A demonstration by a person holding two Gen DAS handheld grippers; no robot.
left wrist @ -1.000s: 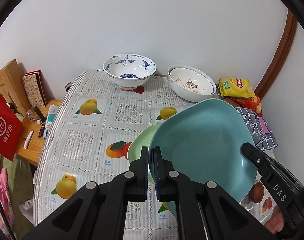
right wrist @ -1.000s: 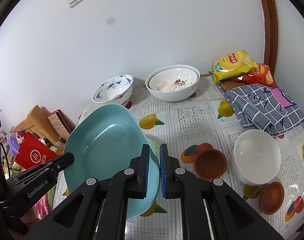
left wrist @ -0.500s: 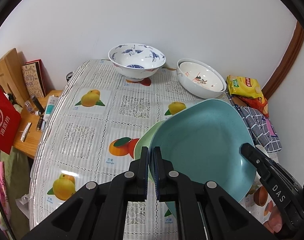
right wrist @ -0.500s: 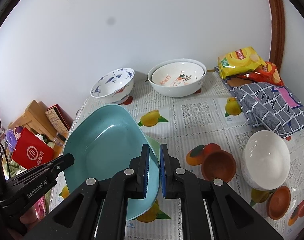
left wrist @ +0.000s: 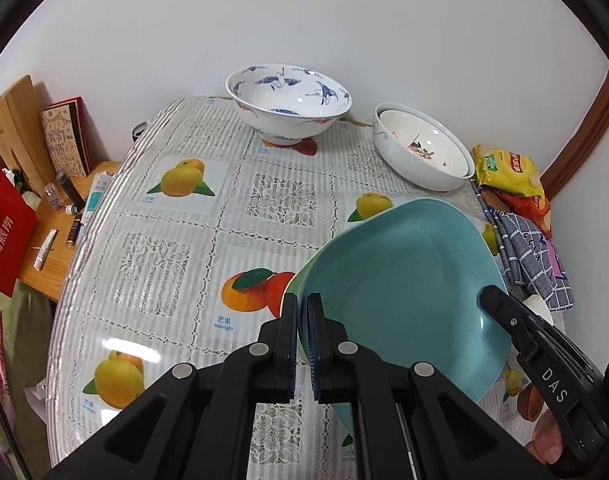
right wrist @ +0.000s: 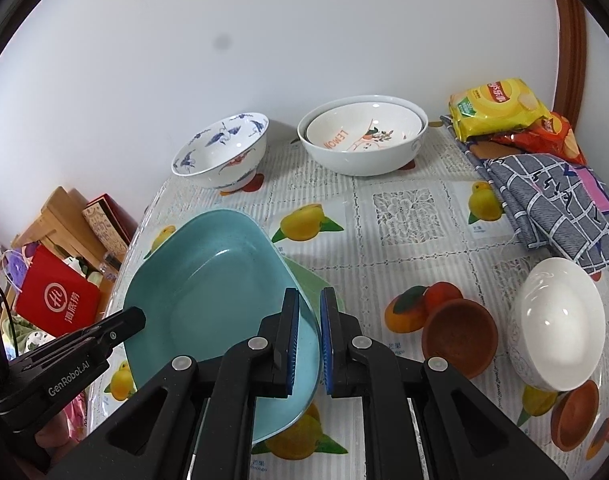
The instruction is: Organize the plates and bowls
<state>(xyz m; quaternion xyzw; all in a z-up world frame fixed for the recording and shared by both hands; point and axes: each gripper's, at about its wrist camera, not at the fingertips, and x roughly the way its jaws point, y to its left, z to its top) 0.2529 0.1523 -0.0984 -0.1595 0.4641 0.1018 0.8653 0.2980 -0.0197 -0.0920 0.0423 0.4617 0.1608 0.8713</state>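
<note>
A teal square plate [left wrist: 400,292] is held between both grippers above the table, over a light green plate [right wrist: 310,280] whose edge shows beneath it. My left gripper [left wrist: 302,344] is shut on the teal plate's left rim. My right gripper [right wrist: 309,340] is shut on the plate's right rim [right wrist: 304,344], with a small gap showing between its pads. A blue-and-white crane bowl [left wrist: 288,104] and two nested white bowls [left wrist: 422,156] stand at the back of the table.
A white bowl [right wrist: 556,324], a brown bowl [right wrist: 460,336] and another brown dish [right wrist: 574,416] stand on the right. Snack bags [right wrist: 500,108] and a checked cloth [right wrist: 552,196] lie at the back right. A wooden side table [left wrist: 56,240] with clutter is on the left.
Both grippers have moved forward and down with the teal plate. The back bowls now appear nearer. The right gripper's pads stand slightly wider apart than before.
</note>
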